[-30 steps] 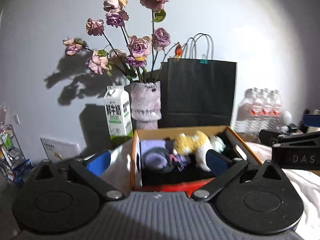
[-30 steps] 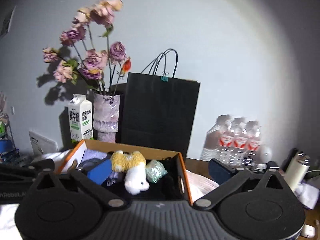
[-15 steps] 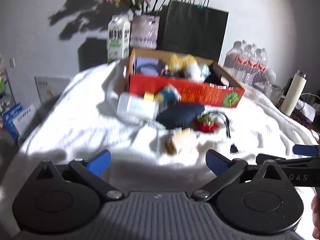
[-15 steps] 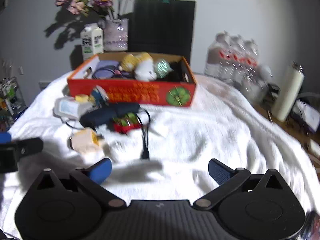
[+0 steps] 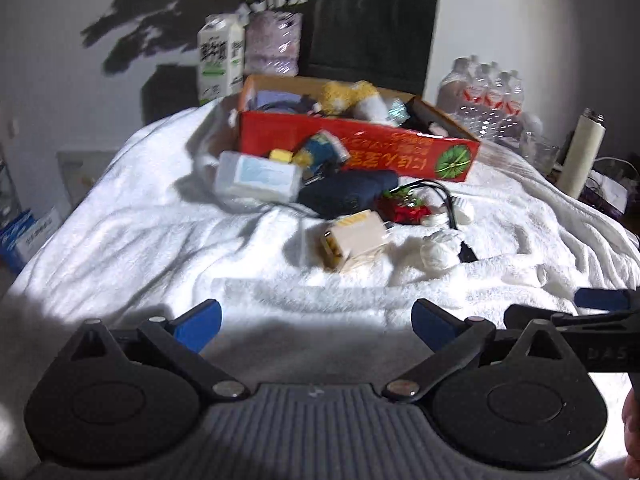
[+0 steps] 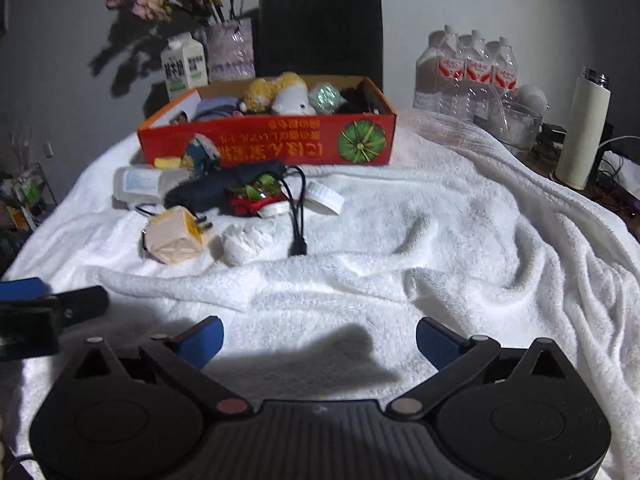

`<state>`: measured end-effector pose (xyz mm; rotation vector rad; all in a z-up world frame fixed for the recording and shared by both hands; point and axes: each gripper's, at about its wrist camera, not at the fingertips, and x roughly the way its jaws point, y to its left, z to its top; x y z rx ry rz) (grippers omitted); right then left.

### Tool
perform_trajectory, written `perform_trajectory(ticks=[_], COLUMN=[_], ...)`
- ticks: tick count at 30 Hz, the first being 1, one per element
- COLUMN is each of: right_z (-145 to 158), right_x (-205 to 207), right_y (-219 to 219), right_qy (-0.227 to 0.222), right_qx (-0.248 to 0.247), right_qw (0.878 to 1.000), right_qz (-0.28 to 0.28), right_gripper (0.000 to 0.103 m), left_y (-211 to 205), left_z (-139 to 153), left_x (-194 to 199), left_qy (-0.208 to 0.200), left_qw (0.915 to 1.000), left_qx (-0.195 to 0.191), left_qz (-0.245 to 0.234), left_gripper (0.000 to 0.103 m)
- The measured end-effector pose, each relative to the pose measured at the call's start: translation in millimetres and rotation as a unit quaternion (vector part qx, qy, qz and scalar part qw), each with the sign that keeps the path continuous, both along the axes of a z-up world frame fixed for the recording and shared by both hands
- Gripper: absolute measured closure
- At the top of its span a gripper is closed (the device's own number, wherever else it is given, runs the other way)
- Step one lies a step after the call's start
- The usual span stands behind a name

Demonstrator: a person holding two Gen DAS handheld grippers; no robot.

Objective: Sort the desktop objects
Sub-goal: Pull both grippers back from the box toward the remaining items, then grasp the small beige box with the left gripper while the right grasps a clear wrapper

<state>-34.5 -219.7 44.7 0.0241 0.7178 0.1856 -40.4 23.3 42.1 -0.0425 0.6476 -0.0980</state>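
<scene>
Loose clutter heaped on the white towel [image 6: 440, 240] just in front of the red box [image 6: 280, 144], toward the far edge: beige plug adapter [image 6: 174, 236], crumpled tissue [image 6: 242, 244], black cable [image 6: 298, 208], dark pouch [image 6: 224, 190], clear case [image 6: 140, 182]. Box already part-filled with a plush toy [image 6: 280, 96]; much left to sort. Left gripper [image 5: 316, 322] and right gripper [image 6: 320, 338] both wide open, empty, hovering near the front edge. Compared with a second ago, tilted down from the box and wall towards the towel.

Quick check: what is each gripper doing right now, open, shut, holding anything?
Left gripper: open, holding nothing, above the white towel.
Right gripper: open, holding nothing, also above the towel.
</scene>
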Motion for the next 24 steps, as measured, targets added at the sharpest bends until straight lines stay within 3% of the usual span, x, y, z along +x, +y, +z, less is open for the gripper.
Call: perform_trajectory(ticks=[5, 9, 11, 13, 15, 17, 18, 20, 21, 22, 24], right_z=[-1, -2, -1, -1, -3, -7, -9, -15, -18, -19, -17], right_x=[13, 35, 43, 49, 56, 66, 72, 82, 85, 85, 78], right_y=[-3, 6, 12, 22, 31, 36, 35, 35, 35, 35, 34], right_qy=[-0.036, -0.044, -0.051, -0.056, -0.06, -0.055, -0.047, -0.025, -0.016, -0.012, -0.017], right_qx=[0.015, 0.002, 0.009, 0.009, 0.005, 0.007, 0.015, 0.029, 0.035, 0.039, 0.05], right_qw=[0.999, 0.998, 0.996, 0.994, 0.992, 0.991, 0.992, 0.992, 0.992, 0.992, 0.991], right_qz=[0.033, 0.048, 0.069, 0.091, 0.111, 0.119, 0.118, 0.118, 0.119, 0.12, 0.121], right_gripper=[0.015, 0.024, 0.028, 0.034, 0.041, 0.049, 0.055, 0.059, 0.07, 0.087, 0.087], left_y=[-13, -14, -13, -12, -9, 0, 4, 7, 7, 6, 2], left_z=[-6, -6, -5, -7, -11, -15, -16, -18, -18, -17, -16], left_x=[25, 53, 64, 73, 83, 89, 91, 92, 90, 87, 86], left_qy=[-0.025, -0.037, -0.042, -0.046, -0.028, -0.014, -0.006, 0.008, 0.005, -0.002, -0.007], left_qw=[0.9987, 0.9981, 0.997, 0.9953, 0.9949, 0.9934, 0.9923, 0.9899, 0.9895, 0.9894, 0.9891], left_qx=[0.02, 0.013, 0.009, 0.005, -0.002, -0.038, -0.053, -0.069, -0.07, -0.067, -0.056], left_qz=[-0.04, -0.047, -0.065, -0.085, -0.097, -0.107, -0.112, -0.124, -0.127, -0.129, -0.136], left_gripper=[0.001, 0.017, 0.02, 0.03, 0.042, 0.046, 0.045, 0.04, 0.035, 0.033, 0.032])
